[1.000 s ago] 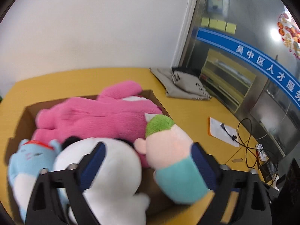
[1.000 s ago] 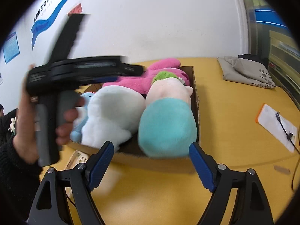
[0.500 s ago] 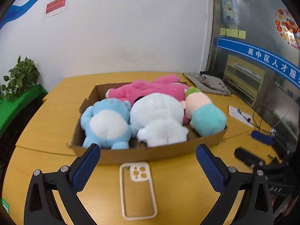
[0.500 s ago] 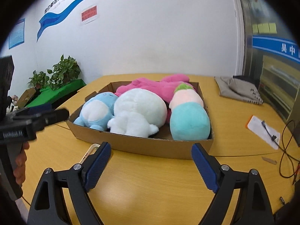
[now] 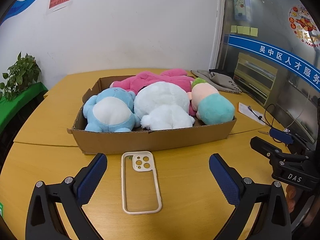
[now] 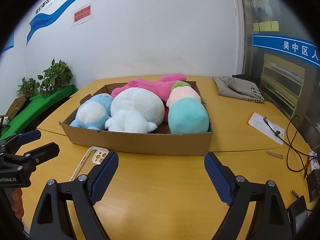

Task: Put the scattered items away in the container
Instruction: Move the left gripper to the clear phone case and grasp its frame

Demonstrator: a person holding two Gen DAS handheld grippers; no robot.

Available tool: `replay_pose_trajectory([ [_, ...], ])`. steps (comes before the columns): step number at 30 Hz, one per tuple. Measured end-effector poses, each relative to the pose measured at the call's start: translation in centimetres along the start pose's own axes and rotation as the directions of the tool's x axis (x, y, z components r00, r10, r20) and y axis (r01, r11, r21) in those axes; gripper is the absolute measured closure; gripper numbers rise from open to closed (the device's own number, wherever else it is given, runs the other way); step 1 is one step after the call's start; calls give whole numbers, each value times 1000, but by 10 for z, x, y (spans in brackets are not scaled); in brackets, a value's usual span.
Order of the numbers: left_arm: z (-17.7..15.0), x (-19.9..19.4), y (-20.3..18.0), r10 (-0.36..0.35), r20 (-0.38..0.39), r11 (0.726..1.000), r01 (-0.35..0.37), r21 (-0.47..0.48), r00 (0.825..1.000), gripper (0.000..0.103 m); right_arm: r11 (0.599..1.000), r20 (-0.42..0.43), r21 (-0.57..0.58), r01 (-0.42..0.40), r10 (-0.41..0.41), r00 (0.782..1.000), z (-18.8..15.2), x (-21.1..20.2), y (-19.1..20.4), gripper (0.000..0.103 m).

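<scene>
A yellow desk [image 5: 50, 120] is carrying a cardboard box [image 5: 152, 142] holding four soft toys [image 5: 164, 104]; a phone case [image 5: 140, 182] is lying just before it, between the left hand-held gripper [image 5: 158, 172], both hand-held grippers gaping empty, right [image 6: 161, 170] alongside

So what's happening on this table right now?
A person holds two grippers, tidying toys into a cardboard box. The blue plush, white plush, pink plush and teal doll already lie inside. The left gripper and right gripper are open and empty. A phone case lies on the table in front of the box.
</scene>
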State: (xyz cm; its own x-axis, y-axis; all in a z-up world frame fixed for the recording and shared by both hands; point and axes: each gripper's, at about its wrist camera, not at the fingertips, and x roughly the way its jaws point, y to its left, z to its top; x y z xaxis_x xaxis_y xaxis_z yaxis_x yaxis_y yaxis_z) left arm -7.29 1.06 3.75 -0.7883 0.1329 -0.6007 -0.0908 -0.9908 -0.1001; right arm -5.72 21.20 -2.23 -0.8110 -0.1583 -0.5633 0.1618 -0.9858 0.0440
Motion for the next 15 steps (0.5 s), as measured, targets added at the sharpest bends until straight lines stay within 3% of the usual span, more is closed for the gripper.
replay_pose_trajectory([
  [15, -8, 16, 20, -32, -37, 998, 31, -51, 999, 0, 1000, -34, 7, 15, -15, 999, -6, 15, -2, 15],
])
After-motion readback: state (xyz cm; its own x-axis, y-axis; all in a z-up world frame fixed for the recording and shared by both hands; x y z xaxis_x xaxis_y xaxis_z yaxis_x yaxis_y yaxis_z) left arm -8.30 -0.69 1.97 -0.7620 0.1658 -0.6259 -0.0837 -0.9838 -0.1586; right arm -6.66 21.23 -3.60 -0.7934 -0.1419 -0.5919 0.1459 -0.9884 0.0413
